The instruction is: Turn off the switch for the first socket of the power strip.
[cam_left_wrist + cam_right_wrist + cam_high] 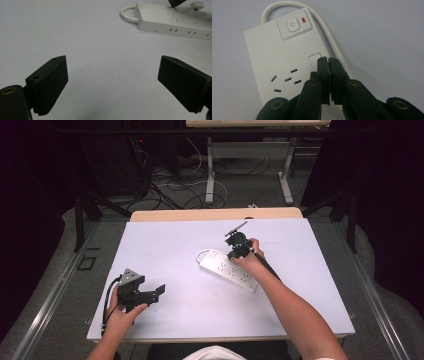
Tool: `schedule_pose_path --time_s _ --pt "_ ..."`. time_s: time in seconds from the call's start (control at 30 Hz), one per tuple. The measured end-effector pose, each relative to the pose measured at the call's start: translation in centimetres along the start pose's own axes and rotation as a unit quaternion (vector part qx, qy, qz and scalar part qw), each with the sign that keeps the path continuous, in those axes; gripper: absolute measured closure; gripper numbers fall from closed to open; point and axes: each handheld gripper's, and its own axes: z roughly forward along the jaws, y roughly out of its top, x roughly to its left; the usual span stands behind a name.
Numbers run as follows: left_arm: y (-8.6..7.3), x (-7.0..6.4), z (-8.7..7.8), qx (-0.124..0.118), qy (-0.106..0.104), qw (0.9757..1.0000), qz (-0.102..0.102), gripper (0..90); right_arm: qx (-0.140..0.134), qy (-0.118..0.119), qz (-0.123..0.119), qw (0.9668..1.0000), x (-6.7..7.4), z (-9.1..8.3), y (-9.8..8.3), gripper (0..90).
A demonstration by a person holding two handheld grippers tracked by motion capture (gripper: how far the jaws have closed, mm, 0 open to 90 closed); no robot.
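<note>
The power strip [229, 268] lies mid-table, lamp [303, 20] lit red. Right gripper [328, 62] is clenched empty, tips right over it below the button [292, 24]; a skewed poke could shove the strip sideways. Left gripper [112, 82] sits released, well apart

The right claw [329, 62] hides part of the power strip [274, 55].

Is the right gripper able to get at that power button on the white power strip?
Probably yes. The right gripper, jaws shut, hovers over the power strip just short of the power button, with only bare casing between them and nothing blocking.
</note>
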Motion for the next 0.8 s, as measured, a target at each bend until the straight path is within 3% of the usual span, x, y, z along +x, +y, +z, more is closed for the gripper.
schedule_pose_path --time_s 0.3,0.33,0.37,0.43,0.6,0.7,0.8 --pt "-0.01 0.0 -0.01 0.003 0.001 1.0 0.0 9.2 0.0 0.0 -0.011 0.9999 0.09 0.22 -0.09 90.0" --pt "-0.01 0.0 -0.01 0.003 0.001 1.0 0.0 9.2 0.021 -0.012 -0.024 0.9994 0.03 0.04 -0.02 90.0" --pt "-0.01 -0.01 0.0 0.004 0.0 1.0 0.0 9.2 0.032 -0.012 -0.019 0.9992 0.04 -0.13 0.01 90.0" --pt "-0.01 0.0 0.0 0.004 0.001 1.0 0.0 9.2 0.005 -0.008 -0.014 0.9999 -0.1 0.2 -0.19 90.0" --pt "-0.01 0.0 -0.01 0.003 0.001 1.0 0.0 9.3 0.015 -0.01 -0.019 0.9997 -0.11 0.09 -0.13 90.0" --pt "-0.02 0.0 0.0 0.001 0.001 1.0 0.0 9.3 0.006 -0.011 -0.006 0.9999 0.09 0.16 -0.2 89.5" --pt "-0.04 -0.01 0.07 -0.003 0.004 1.0 -0.002 9.3 0.009 -0.009 -0.015 0.9998 -0.13 0.11 -0.17 89.2"
